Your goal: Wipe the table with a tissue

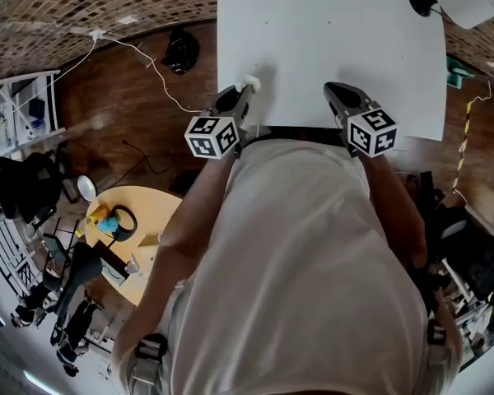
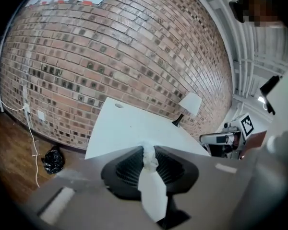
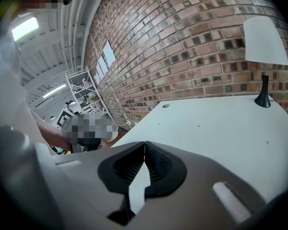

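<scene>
Pinching a twisted tissue [image 2: 149, 163] lengthwise between its pads, tip poking toward twelve o'clock, the left gripper [image 1: 243, 90] hovers at the table's [image 1: 337, 39] near left corner; unwiped top lies toward one o'clock; the right gripper [image 3: 144, 143], closed and empty, waits at three o'clock.

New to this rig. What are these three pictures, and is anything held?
No robot: a person holds a two-jaw gripper in each hand. The head view looks down from their head onto the white rectangular table; the other two cameras ride on the grippers, looking along the jaws. The left gripper pinches a twisted white tissue near the table's near left corner. The right gripper is shut and empty. A lamp with white shade and black base stands at the far corner.
</scene>
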{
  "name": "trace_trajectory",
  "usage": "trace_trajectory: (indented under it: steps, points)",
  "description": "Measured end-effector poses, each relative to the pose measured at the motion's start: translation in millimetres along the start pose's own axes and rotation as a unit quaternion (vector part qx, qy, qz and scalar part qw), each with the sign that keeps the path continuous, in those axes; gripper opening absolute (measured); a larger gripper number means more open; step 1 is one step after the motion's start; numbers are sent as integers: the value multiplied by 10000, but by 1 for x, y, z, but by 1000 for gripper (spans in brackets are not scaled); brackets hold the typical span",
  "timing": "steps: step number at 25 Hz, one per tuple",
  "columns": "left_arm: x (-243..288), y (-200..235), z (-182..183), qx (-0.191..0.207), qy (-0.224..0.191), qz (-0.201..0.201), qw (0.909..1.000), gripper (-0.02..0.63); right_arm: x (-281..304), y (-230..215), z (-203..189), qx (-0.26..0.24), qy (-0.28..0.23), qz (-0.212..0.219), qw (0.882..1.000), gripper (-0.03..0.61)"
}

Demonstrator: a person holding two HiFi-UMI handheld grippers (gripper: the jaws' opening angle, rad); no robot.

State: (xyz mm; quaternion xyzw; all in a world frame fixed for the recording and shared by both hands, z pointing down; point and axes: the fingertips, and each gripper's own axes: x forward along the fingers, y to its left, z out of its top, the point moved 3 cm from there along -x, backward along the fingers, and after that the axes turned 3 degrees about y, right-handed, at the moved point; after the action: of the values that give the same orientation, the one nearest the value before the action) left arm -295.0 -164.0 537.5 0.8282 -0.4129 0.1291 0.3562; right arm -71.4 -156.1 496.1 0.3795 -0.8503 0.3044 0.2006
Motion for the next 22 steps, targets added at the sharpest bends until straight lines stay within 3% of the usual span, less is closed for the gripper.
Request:
trace_trajectory:
  steps: [9, 22]
  points:
    - [14, 31, -11, 35, 348, 295, 9990, 72, -2, 1, -4, 148, -40, -221, 9996, 8]
    - [55, 51, -2, 755, 1050, 895, 9875, 72, -12, -21, -12, 297, -20, -178, 9994, 9]
